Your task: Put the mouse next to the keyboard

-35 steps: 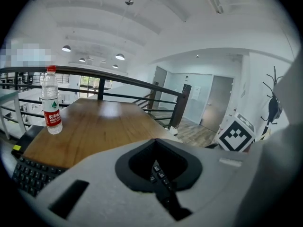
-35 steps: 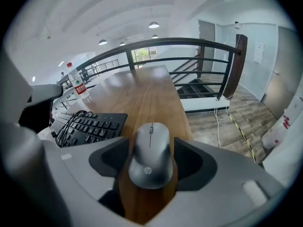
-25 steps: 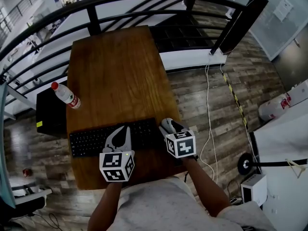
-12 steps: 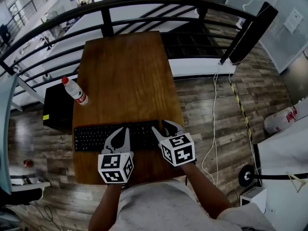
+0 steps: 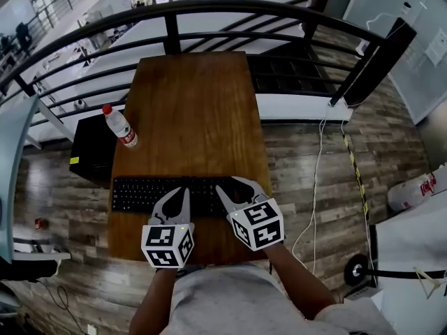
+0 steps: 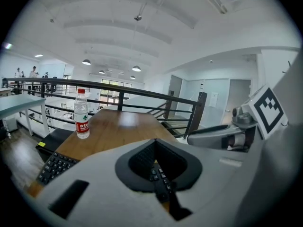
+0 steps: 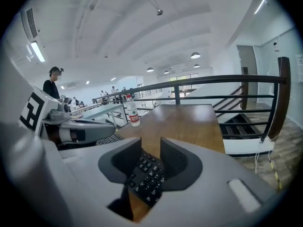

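Note:
A black keyboard [image 5: 140, 194] lies across the near end of the wooden table [image 5: 195, 103]. My left gripper [image 5: 183, 192] hovers over the keyboard's middle, its jaws shut with nothing held; keys [image 6: 54, 167] show below it. My right gripper [image 5: 229, 183] is over the keyboard's right end. Its jaws are closing with a gap still between them, and only keys [image 7: 147, 174] and bare wood show in that gap. I see no mouse in any current view; the right gripper covers the spot beside the keyboard's right end.
A water bottle [image 5: 120, 125] with a red cap stands at the table's left edge, behind the keyboard. A black railing [image 5: 209, 9] curves around the table's far end. A dark box [image 5: 91, 149] sits on the floor to the left. A person [image 7: 51, 84] stands far off.
The right gripper has shifted left from the mouse at the keyboard's right end onto the keyboard, and its jaws have narrowed. The mouse no longer shows. The left gripper has stayed put.

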Motion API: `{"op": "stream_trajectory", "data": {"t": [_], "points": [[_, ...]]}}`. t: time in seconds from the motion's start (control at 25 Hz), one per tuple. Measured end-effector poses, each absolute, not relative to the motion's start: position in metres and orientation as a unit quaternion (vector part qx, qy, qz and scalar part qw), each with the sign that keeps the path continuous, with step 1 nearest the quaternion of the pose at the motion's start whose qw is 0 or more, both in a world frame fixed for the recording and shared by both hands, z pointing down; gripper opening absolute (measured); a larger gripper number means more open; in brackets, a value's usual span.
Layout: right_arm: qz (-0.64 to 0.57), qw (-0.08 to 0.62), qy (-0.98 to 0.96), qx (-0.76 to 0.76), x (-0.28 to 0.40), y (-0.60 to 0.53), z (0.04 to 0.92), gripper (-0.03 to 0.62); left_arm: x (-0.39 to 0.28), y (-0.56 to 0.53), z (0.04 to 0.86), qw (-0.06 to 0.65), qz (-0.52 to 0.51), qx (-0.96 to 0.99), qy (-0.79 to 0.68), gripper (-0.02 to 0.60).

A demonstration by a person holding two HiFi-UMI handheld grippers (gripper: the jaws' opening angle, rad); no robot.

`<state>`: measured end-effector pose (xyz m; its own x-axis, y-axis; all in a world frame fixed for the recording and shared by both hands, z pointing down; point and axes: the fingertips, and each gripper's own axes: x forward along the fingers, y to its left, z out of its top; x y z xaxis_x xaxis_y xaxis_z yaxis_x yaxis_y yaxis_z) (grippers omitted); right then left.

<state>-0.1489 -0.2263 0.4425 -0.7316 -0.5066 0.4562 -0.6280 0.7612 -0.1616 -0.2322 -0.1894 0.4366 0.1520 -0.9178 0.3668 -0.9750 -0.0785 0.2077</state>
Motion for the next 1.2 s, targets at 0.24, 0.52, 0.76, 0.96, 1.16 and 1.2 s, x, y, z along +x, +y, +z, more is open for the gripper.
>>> {"op": "stream_trajectory", "data": {"t": [0.24, 0.52, 0.76, 0.96, 1.16, 1.2], "points": [[0.137, 0.173, -0.929, 0.295, -0.161, -0.215, 0.426, 0.097, -0.237, -0.181, 0.432, 0.202, 0.072, 0.733, -0.646, -0.005], [0.124, 0.162, -0.935, 0.29, -0.169, -0.205, 0.418, 0.028, -0.241, -0.178, 0.428, 0.194, 0.072, 0.738, -0.642, -0.005], [0.124, 0.163, -0.933, 0.296, -0.173, -0.204, 0.419, 0.017, -0.244, -0.179, 0.429, 0.193, 0.073, 0.744, -0.635, -0.005], [0.127, 0.164, -0.932, 0.298, -0.173, -0.206, 0.419, 0.012, -0.243, -0.182, 0.429, 0.193, 0.073, 0.748, -0.631, -0.005], [0.129, 0.165, -0.931, 0.299, -0.174, -0.206, 0.421, 0.012, -0.243, -0.185, 0.43, 0.193, 0.072, 0.751, -0.627, -0.005], [0.13, 0.165, -0.931, 0.3, -0.174, -0.206, 0.421, 0.012, -0.242, -0.185, 0.43, 0.193, 0.073, 0.752, -0.626, -0.005]]}}
